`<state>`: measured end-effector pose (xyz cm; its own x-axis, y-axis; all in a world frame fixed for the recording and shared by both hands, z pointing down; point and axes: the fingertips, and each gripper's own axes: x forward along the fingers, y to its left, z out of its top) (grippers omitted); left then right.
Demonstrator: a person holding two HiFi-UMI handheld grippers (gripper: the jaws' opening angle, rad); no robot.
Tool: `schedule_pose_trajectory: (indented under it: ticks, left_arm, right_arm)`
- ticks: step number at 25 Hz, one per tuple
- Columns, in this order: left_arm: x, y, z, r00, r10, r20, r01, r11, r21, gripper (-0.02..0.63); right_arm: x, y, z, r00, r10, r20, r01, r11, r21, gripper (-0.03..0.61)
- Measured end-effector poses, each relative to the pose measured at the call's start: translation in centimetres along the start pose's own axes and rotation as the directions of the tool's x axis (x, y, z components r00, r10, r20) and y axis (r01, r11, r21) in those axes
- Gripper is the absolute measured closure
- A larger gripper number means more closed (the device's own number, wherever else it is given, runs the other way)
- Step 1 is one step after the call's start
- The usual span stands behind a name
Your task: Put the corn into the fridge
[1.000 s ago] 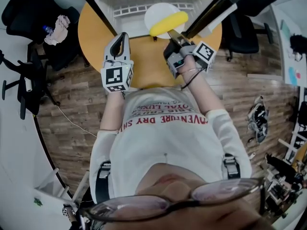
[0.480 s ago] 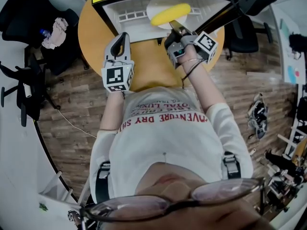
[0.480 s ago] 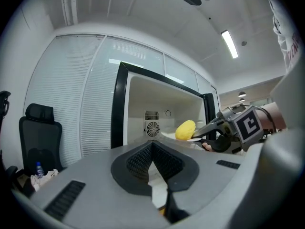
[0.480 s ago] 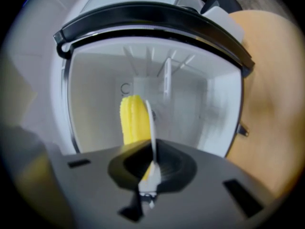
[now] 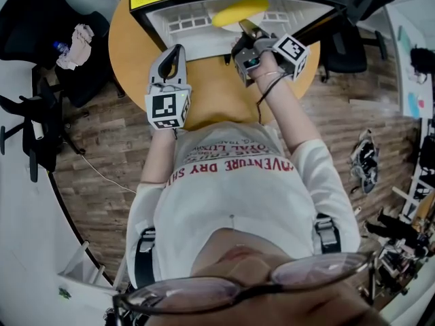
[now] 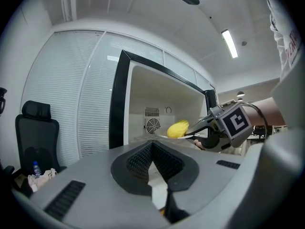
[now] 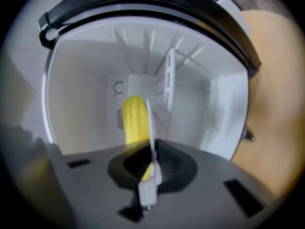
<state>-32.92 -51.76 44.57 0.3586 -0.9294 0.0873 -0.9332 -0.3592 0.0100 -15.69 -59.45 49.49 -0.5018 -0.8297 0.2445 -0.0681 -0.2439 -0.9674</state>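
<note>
On the round orange-brown wooden table (image 5: 211,97) stands a small black-framed fridge (image 5: 197,29) with a white interior, its front open toward the person. At the right, the right gripper (image 5: 243,31) is clenched on the near rim of a thin round white plate (image 7: 149,120). The yellow cob of corn (image 5: 239,9) lies on that plate, already past the fridge's opening and inside the white compartment. Seen along the right gripper's jaws, the plate is edge-on, with the corn just to its left. At the left, the left gripper (image 5: 177,49) hovers over the bare table near the fridge's front, its jaws pressed together with nothing between them.
</note>
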Motion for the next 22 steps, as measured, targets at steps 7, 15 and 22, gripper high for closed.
schedule_pose_trajectory:
  ticks: [7, 15, 22]
  left_arm:
    - [0.4, -0.8, -0.2, 1.0, -0.012, 0.0, 0.012, 1.0, 0.0, 0.588]
    - [0.1, -1.4, -0.9, 1.0, -0.022, -0.013, 0.022, 1.0, -0.006, 0.588]
    - [0.1, -1.6, -1.3, 0.999, -0.029, -0.021, 0.029, 1.0, -0.006, 0.588]
  right_arm:
    - [0.2, -0.8, 0.1, 0.999, -0.04, 0.022, 0.039, 0.999, 0.03, 0.535]
    - [0.5, -1.2, 0.1, 0.998, -0.051, 0.048, 0.049, 0.997, 0.058, 0.535]
    - [0.7, -0.9, 0.4, 0.999, 0.003, 0.052, -0.003, 1.0, 0.01, 0.521]
